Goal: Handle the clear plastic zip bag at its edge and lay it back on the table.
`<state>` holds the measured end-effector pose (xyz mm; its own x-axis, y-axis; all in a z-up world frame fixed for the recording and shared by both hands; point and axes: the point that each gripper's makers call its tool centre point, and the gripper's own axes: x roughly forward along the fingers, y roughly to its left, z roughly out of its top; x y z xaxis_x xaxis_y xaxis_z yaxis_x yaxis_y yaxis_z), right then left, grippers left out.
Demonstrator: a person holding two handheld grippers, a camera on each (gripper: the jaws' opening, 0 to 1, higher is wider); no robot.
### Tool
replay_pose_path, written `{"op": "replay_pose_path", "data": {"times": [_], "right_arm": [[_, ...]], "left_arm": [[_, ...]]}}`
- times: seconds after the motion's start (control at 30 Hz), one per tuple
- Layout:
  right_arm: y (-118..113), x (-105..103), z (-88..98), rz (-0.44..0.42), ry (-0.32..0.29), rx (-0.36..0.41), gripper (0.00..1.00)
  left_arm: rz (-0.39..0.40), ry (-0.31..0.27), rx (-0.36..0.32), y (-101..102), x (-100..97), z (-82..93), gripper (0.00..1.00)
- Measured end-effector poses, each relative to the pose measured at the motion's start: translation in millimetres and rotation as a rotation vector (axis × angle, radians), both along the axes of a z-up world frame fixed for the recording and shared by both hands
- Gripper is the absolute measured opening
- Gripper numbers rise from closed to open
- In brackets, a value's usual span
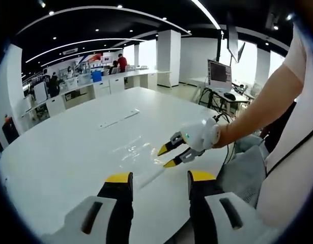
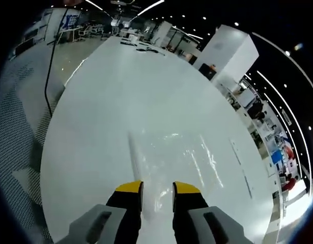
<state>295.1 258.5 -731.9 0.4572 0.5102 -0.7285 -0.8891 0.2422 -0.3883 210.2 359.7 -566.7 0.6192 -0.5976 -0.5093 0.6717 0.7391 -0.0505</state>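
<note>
**Both grippers open at the near edge of the bag**

We see the clear plastic zip bag lying flat on the large white round table; in the right gripper view the same bag spreads ahead of our yellow-tipped fingers, its long zip edge running toward them. The right gripper has its fingers parted, and the bag's near edge seems to lie between or just under the tips; we cannot tell whether they touch the film. In the left gripper view that right gripper comes in from the right, its yellow tips apart and low over the bag's near corner; the left gripper hangs back near the table's rim, fingers released and empty.

We judge the step in hand to be taking the bag at its edge; to do it well we would keep the right fingers low and level, close on the stiffer zip strip rather than the slack film, and lift only a little, so the bag does not fold or slide; the left gripper could steady the nearby edge before we lay it flat again.

We can read no brand, label or writing on the bag or the table; anything printed in the background is too small to make out.
</note>
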Motion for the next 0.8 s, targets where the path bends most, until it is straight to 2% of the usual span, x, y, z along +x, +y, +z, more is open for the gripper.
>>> {"op": "replay_pose_path", "data": {"times": [0.23,0.37,0.43,0.8], "right_arm": [[-5.7,-3.3,8.2,-0.061,0.027,0.054,0.26],[-7.7,-8.3,14.1,-0.079,0.037,0.084,0.36],[-7.5,-10.6,18.5,-0.098,0.05,0.119,0.38],[-15.7,-20.1,39.1,-0.16,0.071,0.2,0.57]], "left_arm": [[0.001,-0.001,0.003,2.5,-3.3,-5.8,0.43],[0.004,0.003,0.006,5.4,-5.7,-9.7,0.43],[0.006,0.005,0.007,6.9,-7.1,-11.7,0.44],[0.017,0.004,0.013,12.0,-12.7,-18.1,0.48]]}}
